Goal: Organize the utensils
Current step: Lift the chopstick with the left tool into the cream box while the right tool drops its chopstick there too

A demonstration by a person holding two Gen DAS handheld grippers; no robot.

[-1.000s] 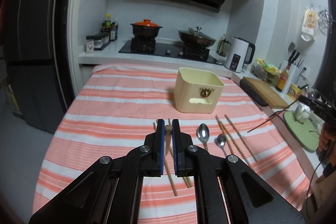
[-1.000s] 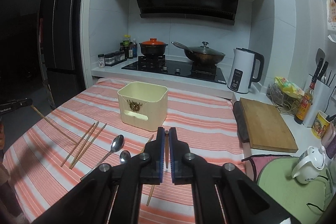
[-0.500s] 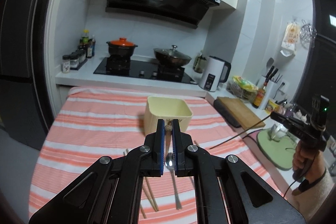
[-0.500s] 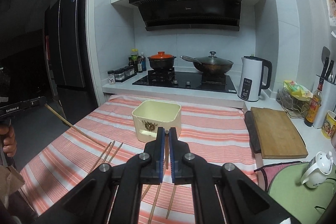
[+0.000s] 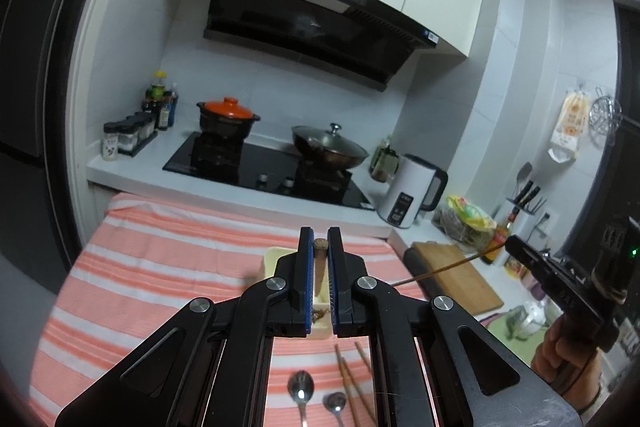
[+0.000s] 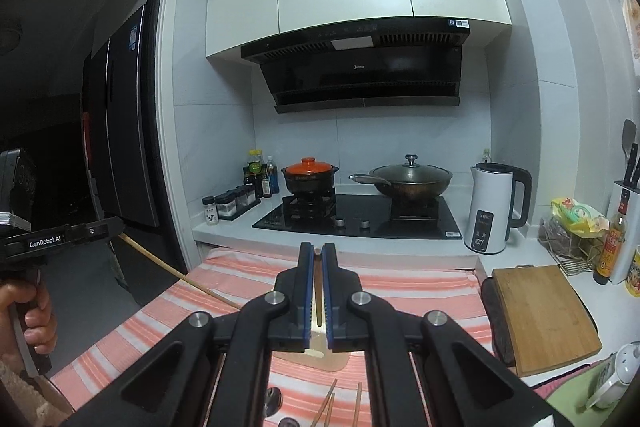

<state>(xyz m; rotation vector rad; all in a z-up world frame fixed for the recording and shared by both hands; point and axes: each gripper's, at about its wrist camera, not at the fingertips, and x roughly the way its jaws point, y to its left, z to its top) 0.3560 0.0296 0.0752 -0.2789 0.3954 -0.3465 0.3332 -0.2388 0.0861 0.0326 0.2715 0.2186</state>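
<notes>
— Fingers (image 5: pixel 307 279) on the left gripper (image 5: pixel 320 247) are clamped tight on a wooden chopstick (image 5: pixel 320 267), a slim round stick with a knobbly carved cap. Can you see the other one?

— Yes. The right gripper (image 6: pixel 317 251) has its blue-padded fingers (image 6: pixel 329 287) pressed together on a second chopstick (image 6: pixel 318 291), plain, pale and thin. Both sticks are off the cloth, up in the air.

— And the cream holder (image 5: pixel 274 259), the squarish plastic box? From the left camera it sits just behind the black finger linkages, mostly hidden.

— Same from the right camera: only a sliver of it shows. Nearer us, two shiny metal spoons (image 5: pixel 301 393) and loose wooden chopsticks (image 5: pixel 352 383) lie flat on the surface (image 5: pixel 160 267), close together but apart from the box.

— Plenty of bare striped cloth on the left side, soft, salmon and white bands. The right edge is tighter, with a wooden cutting board (image 6: pixel 540 311) alongside.

— Beyond the far edge there's a white counter with a glossy black hob, an orange-lidded pot (image 6: pixel 309 175), a lidded wok (image 6: pixel 408 179) and a white kettle (image 6: pixel 494 207). White tiles behind, a dark hood overhead.
</notes>
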